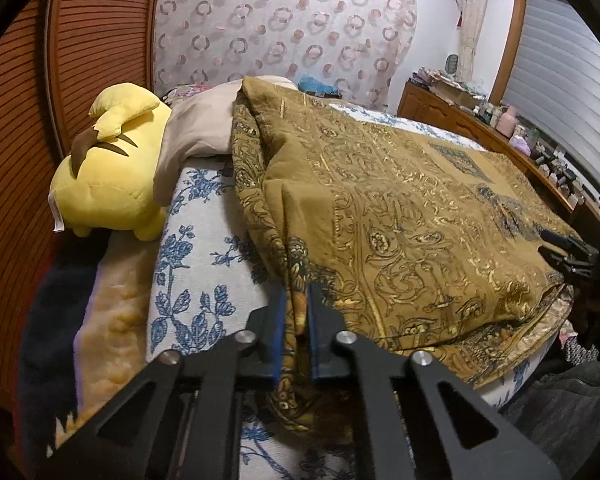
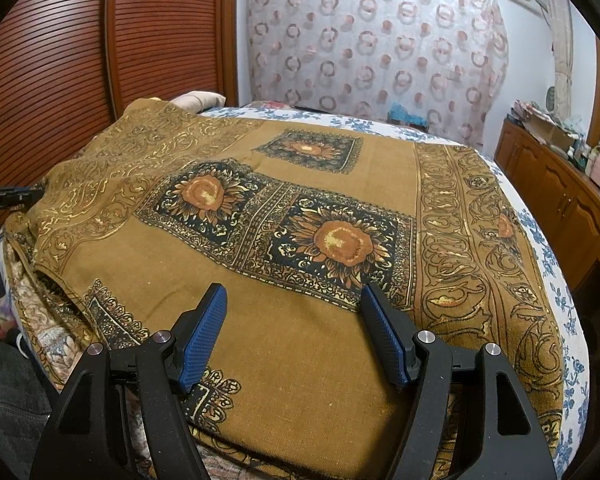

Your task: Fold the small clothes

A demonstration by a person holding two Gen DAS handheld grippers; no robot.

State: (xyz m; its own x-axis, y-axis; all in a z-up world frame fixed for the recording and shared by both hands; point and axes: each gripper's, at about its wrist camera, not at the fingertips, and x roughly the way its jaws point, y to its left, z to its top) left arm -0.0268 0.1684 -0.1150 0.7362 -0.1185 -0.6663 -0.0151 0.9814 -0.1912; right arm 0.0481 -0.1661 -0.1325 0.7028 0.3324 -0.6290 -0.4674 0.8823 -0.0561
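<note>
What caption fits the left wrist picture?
Left gripper pinches the brown cloth beside a yellow plush.

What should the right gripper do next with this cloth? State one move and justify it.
Probably close the right gripper on the brown patterned cloth. The left gripper is already shut on a bunched edge of it, while the right one's jaws stand open over the cloth, gripping nothing. A fold likely needs both held.

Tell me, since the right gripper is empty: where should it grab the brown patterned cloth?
Probably the near hem of the brown patterned cloth, coming low from the bed's front edge. The right gripper hovers open over flat fabric that offers nothing to pinch; the left gripper already pinches a bunched edge.
</note>
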